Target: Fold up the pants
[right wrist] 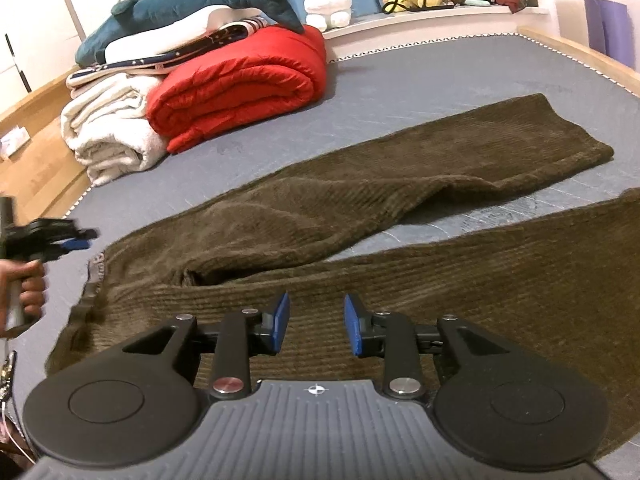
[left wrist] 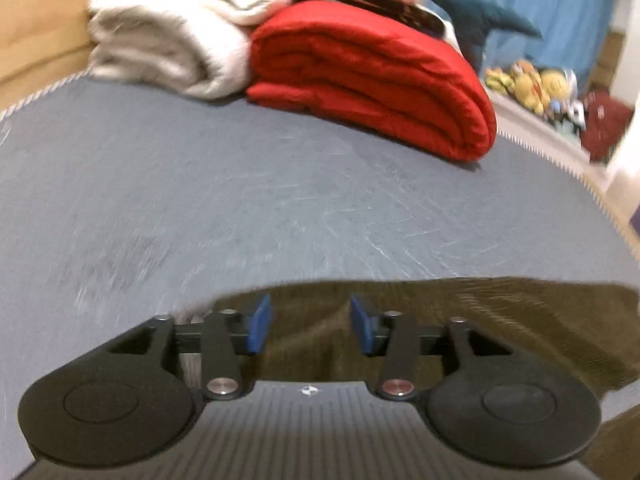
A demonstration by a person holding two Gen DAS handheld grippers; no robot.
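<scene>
Brown corduroy pants [right wrist: 360,216] lie flat on the grey mattress [right wrist: 420,76], waistband at the left, both legs running off to the right and splayed apart, with a strip of bare mattress between them. Right gripper [right wrist: 316,324] hangs over the near leg close to the waist, jaws wide apart, nothing between the blue pads [right wrist: 282,322]. Left gripper [left wrist: 306,324] sits at the pants' waist edge, jaws also wide apart and holding nothing; left view is motion-blurred. Far left on the mattress: folded red quilt [right wrist: 244,80], white blanket [right wrist: 112,136] just beside it, plush shark [right wrist: 192,4] lying on top of the pile.
</scene>
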